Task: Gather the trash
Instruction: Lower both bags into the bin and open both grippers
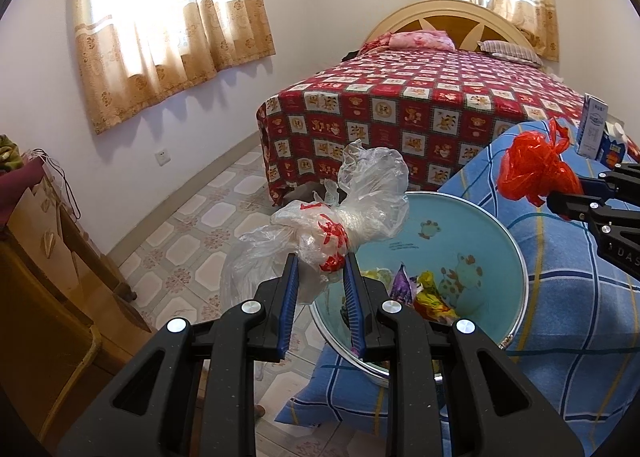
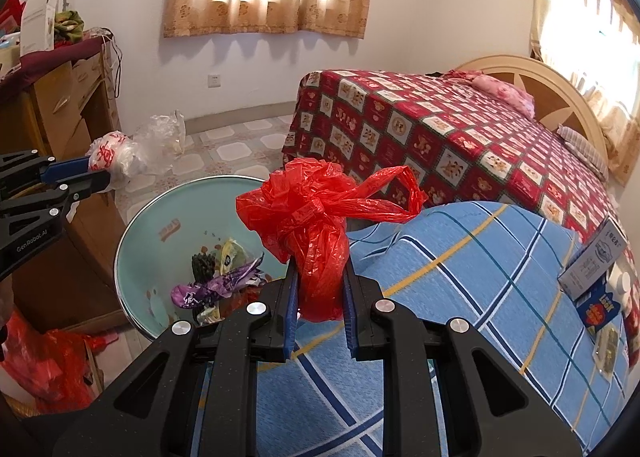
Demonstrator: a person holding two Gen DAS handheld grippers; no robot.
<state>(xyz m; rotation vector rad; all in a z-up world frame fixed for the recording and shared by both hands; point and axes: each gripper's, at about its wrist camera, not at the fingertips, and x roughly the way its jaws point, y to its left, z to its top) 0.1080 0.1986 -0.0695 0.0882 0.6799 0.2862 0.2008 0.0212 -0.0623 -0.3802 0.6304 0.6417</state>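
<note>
Black fingers of the left gripper (image 1: 320,269) are closed on a clear plastic bag (image 1: 340,217) with red print, holding it by its knotted middle, above the near edge of the blue basin (image 1: 516,253). Fingers of the right gripper (image 2: 319,285) pinch a red plastic bag (image 2: 316,225) near its lower end, above the checked blue cloth (image 2: 460,257) just beside the basin. Both bags look very light, soft and a little slippery; the knot seems the safest place to hold. Wrappers (image 2: 216,285) lie inside the basin.
</note>
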